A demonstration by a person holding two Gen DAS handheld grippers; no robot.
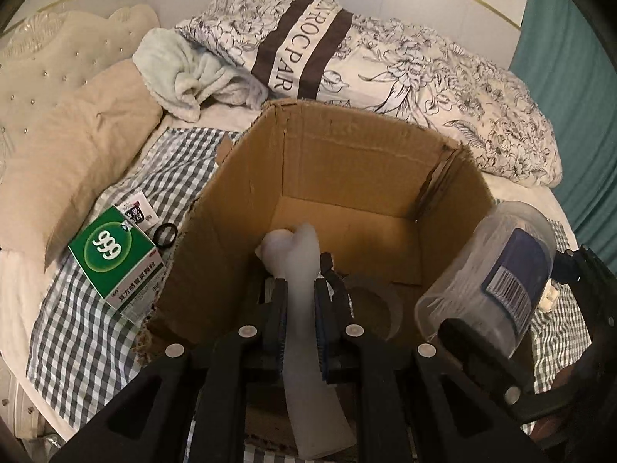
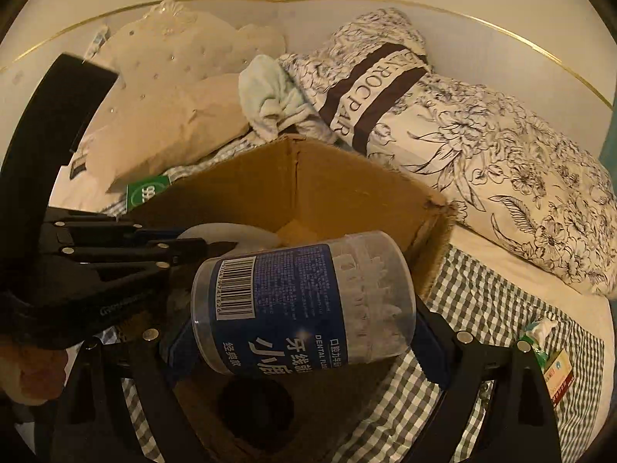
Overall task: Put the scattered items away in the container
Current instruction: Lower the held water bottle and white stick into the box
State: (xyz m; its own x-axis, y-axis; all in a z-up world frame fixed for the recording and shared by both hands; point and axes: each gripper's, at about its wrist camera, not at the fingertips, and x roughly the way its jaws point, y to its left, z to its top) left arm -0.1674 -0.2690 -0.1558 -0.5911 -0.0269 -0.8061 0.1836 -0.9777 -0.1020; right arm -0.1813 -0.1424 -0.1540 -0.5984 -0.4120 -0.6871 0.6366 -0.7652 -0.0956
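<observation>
An open cardboard box (image 1: pixel 347 177) stands on the checked cloth on a bed; it also shows in the right wrist view (image 2: pixel 327 193). My left gripper (image 1: pixel 300 289) is shut on a long white bone-shaped object (image 1: pixel 300 270) and holds it over the box's near side. My right gripper (image 2: pixel 304 332) is shut on a clear dental floss jar (image 2: pixel 304 305) with a blue label, held on its side above the box's right edge; the jar shows in the left wrist view (image 1: pixel 497 270). A green 999 medicine box (image 1: pixel 115 258), a small sachet (image 1: pixel 137 212) and a black ring (image 1: pixel 166 235) lie left of the box.
A roll of tape (image 1: pixel 374 301) lies inside the box. A tissue pack (image 2: pixel 547 351) lies on the checked cloth (image 2: pixel 482 301) to the right. A floral pillow (image 1: pixel 405 69), a beige pillow (image 1: pixel 69 154) and a pale towel (image 1: pixel 185 73) lie behind the box.
</observation>
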